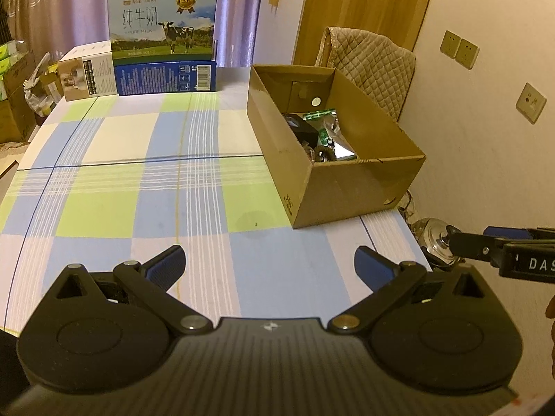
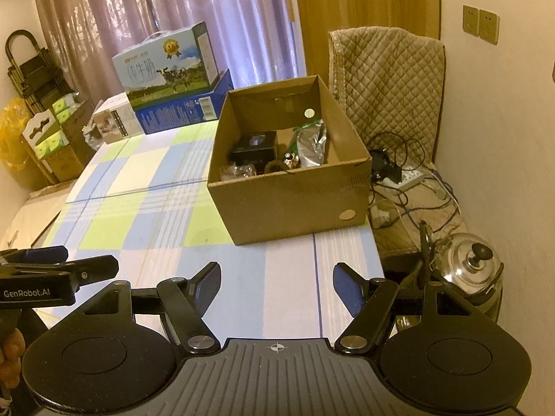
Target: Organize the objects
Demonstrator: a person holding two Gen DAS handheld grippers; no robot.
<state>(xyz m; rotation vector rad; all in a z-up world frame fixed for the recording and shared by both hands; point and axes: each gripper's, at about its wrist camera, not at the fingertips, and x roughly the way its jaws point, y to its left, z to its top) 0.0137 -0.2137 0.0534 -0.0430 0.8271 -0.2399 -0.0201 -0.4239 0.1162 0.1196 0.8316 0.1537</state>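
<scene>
Now, left gripper (image 1: pixel 269 265): blue pads spread wide apart, nothing between them, hovering over the near end of the desk (image 1: pixel 138 180)
Right gripper (image 2: pixel 276 286): pads likewise well apart and empty, just to the right of the left one, near the desk's right edge
Cardboard box (image 2: pixel 288 187): ahead of both grippers, ahead and right of the left one, open-topped, standing on the desk's right side
Box contents: a small black box (image 2: pixel 255 147), a crinkled foil pouch (image 2: pixel 312 145), some clear and dark small items at the near wall that I cannot identify
Desk between grippers and box: bare checked cloth, no loose object in view to pick up
Handling, box: probably light, stiff card, walls flex if pinched; grip the near rim or push from the side
Handling, foil pouch: soft, slippery; pinch a flat edge
Handling, black box: rigid; take it across its narrow sides
Beyond the box: milk carton (image 1: pixel 163 24) stacked on a blue box, far ahead and left
Off the desk: steel kettle (image 2: pixel 468 270) low to the right of the right gripper
</scene>
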